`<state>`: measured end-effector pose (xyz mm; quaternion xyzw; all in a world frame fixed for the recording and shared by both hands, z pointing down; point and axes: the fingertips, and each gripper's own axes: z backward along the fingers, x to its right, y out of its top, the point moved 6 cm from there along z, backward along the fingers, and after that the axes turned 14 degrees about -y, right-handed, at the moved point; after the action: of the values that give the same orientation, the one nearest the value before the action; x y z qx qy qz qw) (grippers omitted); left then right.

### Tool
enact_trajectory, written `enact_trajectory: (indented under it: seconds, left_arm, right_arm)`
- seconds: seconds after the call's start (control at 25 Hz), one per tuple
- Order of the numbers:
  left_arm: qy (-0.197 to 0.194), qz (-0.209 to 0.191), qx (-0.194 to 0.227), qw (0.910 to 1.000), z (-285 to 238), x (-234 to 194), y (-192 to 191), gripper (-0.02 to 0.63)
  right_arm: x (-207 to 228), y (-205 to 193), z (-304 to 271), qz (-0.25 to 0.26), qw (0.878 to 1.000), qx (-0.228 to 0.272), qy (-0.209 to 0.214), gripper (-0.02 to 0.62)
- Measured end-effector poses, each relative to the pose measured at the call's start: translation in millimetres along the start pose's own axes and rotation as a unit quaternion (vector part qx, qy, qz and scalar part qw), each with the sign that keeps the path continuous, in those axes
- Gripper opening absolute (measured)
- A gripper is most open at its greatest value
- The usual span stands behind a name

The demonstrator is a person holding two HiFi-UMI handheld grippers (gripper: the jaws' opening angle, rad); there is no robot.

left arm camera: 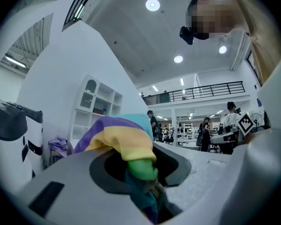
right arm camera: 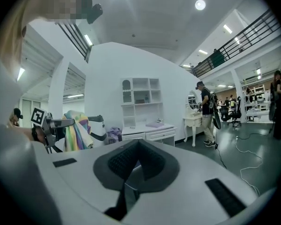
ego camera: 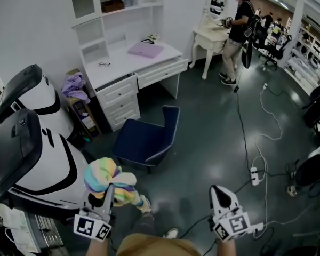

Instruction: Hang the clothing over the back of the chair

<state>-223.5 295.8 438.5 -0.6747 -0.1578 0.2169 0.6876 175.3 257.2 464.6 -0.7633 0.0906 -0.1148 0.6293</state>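
grey floor [ego camera: 213, 127]; rainbow clothing [ego camera: 104, 176] in left tongs [ego camera: 109, 193]

Head view looks steeply down; both gripper views share the shelves [right arm camera: 140, 96].

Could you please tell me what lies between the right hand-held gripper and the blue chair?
In the head view, only bare dark floor separates the right hand-held gripper from the blue chair.

A lilac pad [ego camera: 145, 49] lies on the white desk [ego camera: 116, 69] near a vanity [ego camera: 211, 36].
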Motion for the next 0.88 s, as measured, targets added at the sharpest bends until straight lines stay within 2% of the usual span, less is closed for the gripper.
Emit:
enact_trajectory:
  seconds: [0.28, 0.52, 0.68, 0.88]
  left_arm:
    - [-0.024, -0.004, 0.009, 0.9997, -78, -103, 12, 0.106]
    - [-0.045, 0.006, -0.004, 0.999, -114, -176, 2, 0.106]
    - [-0.044, 0.023, -0.012, 0.9987, -131, -206, -9, 0.106]
    - [-0.064, 0.039, -0.032, 0.9967, -165, -213, -22, 0.106]
  right_arm:
    - [-26, 35, -114, 0.013, 1.0, 0.003, -0.017, 0.003]
    - [-64, 47, -189, 0.028, 0.999, 0.002, -0.023, 0.004]
    - [-63, 48, -213, 0.036, 0.999, -0.01, -0.039, 0.003]
    - [-42, 57, -230, 0.031, 0.997, -0.009, -0.068, 0.005]
